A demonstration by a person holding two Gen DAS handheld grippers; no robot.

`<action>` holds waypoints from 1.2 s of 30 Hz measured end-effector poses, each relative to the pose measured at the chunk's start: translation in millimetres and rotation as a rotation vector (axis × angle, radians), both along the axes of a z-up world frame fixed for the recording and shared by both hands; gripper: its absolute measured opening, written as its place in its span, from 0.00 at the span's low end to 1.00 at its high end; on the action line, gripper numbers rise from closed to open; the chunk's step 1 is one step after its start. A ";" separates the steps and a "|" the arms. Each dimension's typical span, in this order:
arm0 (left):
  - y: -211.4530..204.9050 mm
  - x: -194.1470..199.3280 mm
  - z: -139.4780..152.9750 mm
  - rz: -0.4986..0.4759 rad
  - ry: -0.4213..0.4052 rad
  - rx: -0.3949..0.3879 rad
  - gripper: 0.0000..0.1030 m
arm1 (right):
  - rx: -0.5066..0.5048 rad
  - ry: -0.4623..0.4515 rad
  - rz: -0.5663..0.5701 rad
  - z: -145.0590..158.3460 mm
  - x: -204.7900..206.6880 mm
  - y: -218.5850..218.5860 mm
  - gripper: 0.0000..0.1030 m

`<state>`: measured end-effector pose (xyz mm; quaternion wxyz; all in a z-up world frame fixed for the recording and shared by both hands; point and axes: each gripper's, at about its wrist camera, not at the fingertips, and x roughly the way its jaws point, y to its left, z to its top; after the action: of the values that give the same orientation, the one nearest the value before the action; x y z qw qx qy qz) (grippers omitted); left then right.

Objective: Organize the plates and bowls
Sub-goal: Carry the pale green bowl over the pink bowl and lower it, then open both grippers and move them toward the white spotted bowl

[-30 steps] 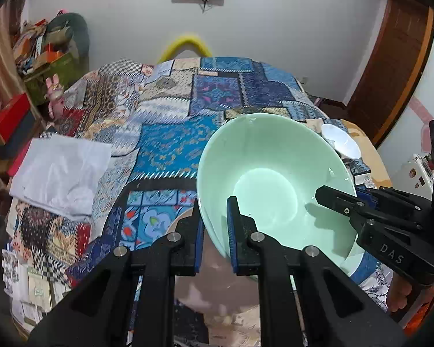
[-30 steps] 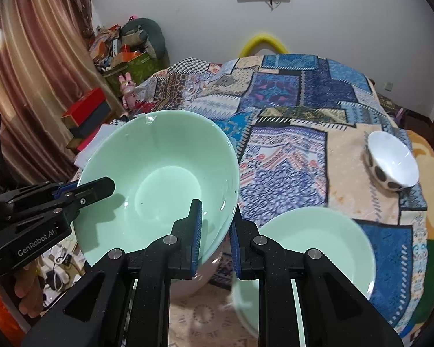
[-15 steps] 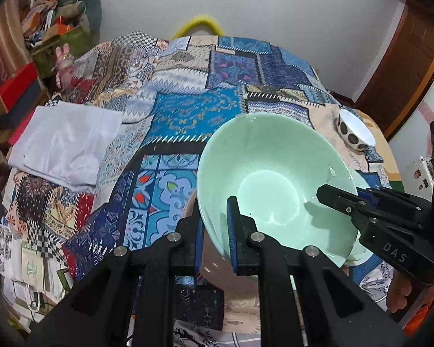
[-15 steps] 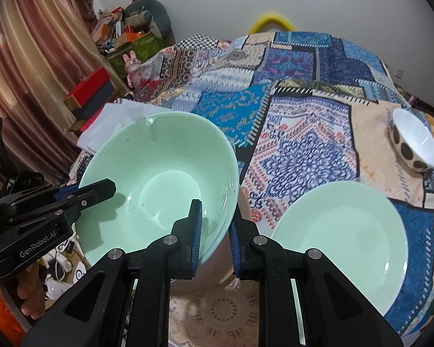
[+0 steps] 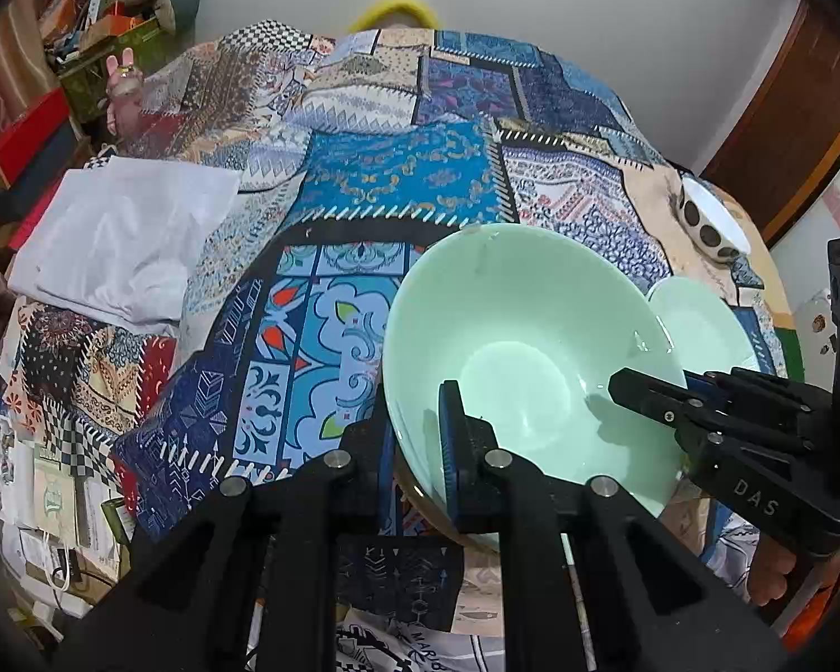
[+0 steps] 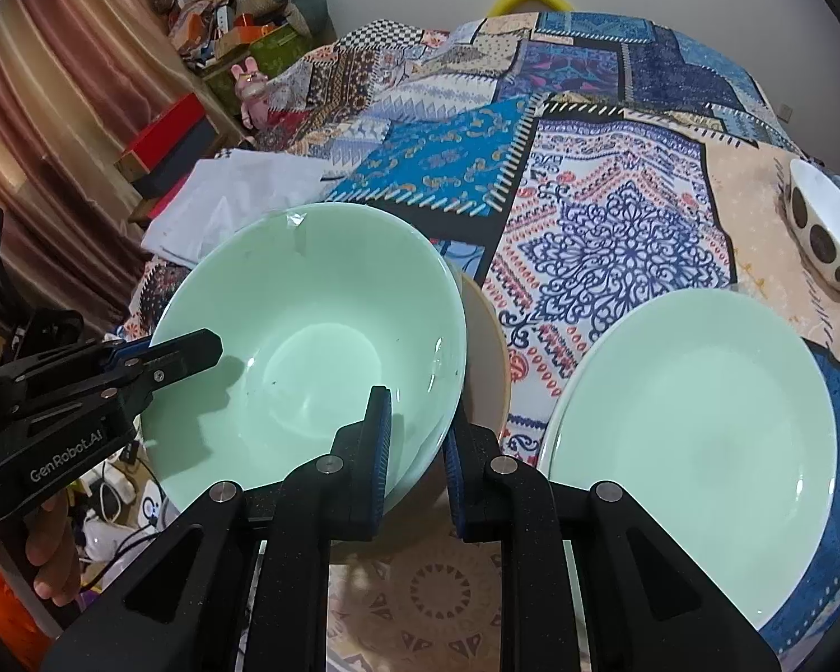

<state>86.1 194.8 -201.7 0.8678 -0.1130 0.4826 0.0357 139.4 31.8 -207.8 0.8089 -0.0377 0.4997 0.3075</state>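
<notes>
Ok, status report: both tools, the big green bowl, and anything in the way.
Left tool and right tool both clamped on green bowl rim, opposite sides. Bowl tilted above the patchwork cloth. Green plate close beside; spotted bowl farther off.

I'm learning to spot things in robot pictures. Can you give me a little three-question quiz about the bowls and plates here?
1. True or false: both claws grip the rim of the same green bowl.
2. What lies on the quilt just right of that bowl in the right wrist view?
A) a red cup
B) a green plate
C) a spoon
3. Fill in: the small white bowl near the quilt's far right edge has dark ____ on its outside.

Key:
1. True. The left claw and the right claw each pinch the rim, on opposite sides.
2. B
3. spots
</notes>
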 end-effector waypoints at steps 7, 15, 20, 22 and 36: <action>-2.8 0.6 -12.7 -0.003 0.018 0.043 0.13 | -0.011 0.024 0.012 -8.8 1.3 1.7 0.16; 0.2 2.0 -15.4 -0.004 0.020 0.069 0.13 | -0.050 -0.008 0.033 -10.6 -0.9 9.3 0.16; -0.7 4.1 -24.4 -0.004 0.050 0.076 0.13 | -0.066 -0.029 0.029 -8.2 2.7 4.6 0.18; -1.8 3.2 -25.0 -0.001 0.051 0.078 0.13 | -0.040 -0.015 0.017 -6.0 7.4 -1.9 0.19; -24.9 -7.8 26.1 -0.034 -0.059 0.111 0.13 | 0.011 -0.102 0.000 31.0 4.5 -33.2 0.22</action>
<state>78.3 169.9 -175.6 0.8871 -0.0573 0.4559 0.0446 144.0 -1.4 -176.8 0.8336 -0.0490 0.4559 0.3081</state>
